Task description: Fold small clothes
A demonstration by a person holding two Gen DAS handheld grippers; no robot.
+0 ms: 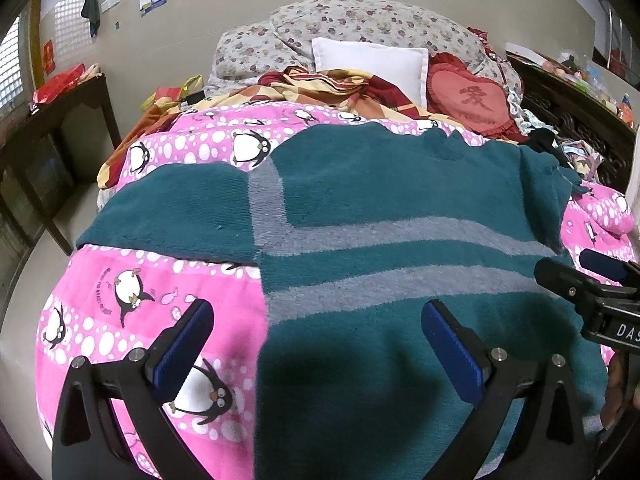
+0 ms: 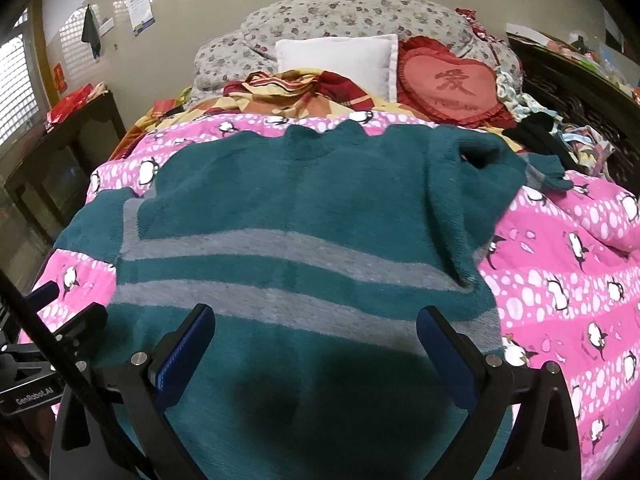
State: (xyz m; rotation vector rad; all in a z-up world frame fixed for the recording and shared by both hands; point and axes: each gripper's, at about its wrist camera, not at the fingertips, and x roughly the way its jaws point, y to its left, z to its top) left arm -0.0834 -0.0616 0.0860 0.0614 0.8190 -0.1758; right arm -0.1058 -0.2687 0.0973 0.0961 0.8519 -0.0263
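Note:
A teal knitted sweater [image 1: 392,184] with two grey stripes lies spread on the pink penguin blanket [image 1: 160,280]; it also shows in the right wrist view [image 2: 288,200]. Its left sleeve lies flat out to the left [image 1: 172,208]. Its right sleeve is folded in over the body [image 2: 460,208]. My left gripper [image 1: 318,340] is open and empty above the sweater's lower left edge. My right gripper [image 2: 316,344] is open and empty above the sweater's lower middle. The right gripper shows at the right edge of the left wrist view [image 1: 592,292]; the left gripper at the left edge of the right wrist view [image 2: 60,320].
At the head of the bed are a floral quilt [image 2: 352,12], a white pillow [image 2: 336,60], a red heart cushion [image 2: 452,84] and a checked cloth [image 2: 296,88]. More small clothes [image 2: 560,136] are piled at the right. A dark table [image 1: 60,120] stands left of the bed.

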